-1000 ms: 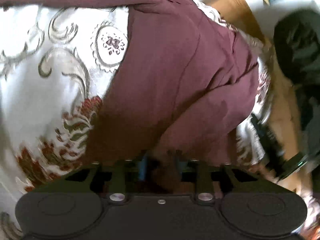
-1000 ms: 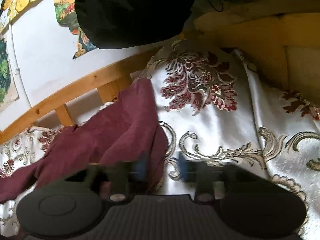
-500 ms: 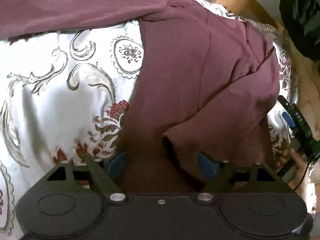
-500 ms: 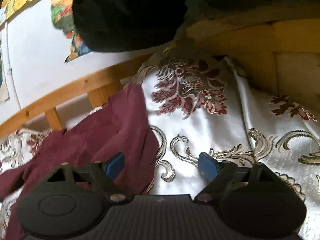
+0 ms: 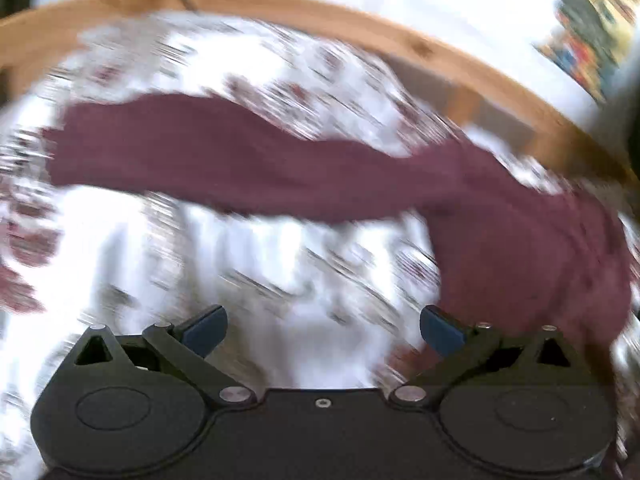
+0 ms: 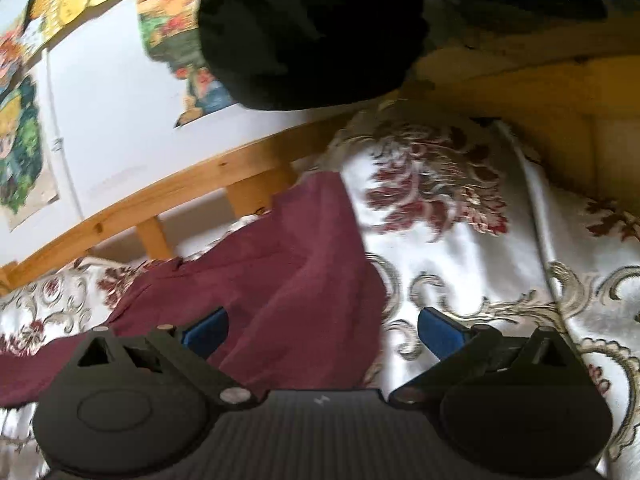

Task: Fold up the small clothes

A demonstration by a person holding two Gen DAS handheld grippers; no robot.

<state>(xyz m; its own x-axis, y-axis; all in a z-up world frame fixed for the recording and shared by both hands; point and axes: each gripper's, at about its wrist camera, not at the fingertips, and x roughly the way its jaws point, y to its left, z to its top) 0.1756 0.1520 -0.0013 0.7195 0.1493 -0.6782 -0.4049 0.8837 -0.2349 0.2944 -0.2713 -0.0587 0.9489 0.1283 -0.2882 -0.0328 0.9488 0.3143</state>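
Left and right wrist views, mid-fold. My left gripper (image 5: 323,328) is opening, its jaws spread wide with nothing between them; only the patterned bedspread (image 5: 248,264) lies in the gap. The maroon garment (image 5: 520,240) sits beyond and to the right of my left fingertips, with one long sleeve (image 5: 200,160) stretched straight across the spread, well ahead of both fingers. My right gripper (image 6: 322,330) is opening too. A folded edge of the same garment (image 6: 304,280) lies between and ahead of its blue pads (image 6: 206,330), nearer the left-hand one, but neither pad presses on it, so I judge the cloth released.

The step in hand appears to be taking a new hold for the next fold, most likely on the outstretched sleeve. To do it well, I should bring the fingers down on either side of a single layer near the cuff, close only once the fabric sits squarely between the pads, and avoid pinching the slippery bedspread underneath.

The left view is heavily smeared by motion: the cuff, seams and the garment's outline cannot be resolved there. The garment's near hem is cut off by both gripper bodies. A dark mass (image 6: 312,32) above the wooden bed rail (image 6: 168,204) cannot be identified.
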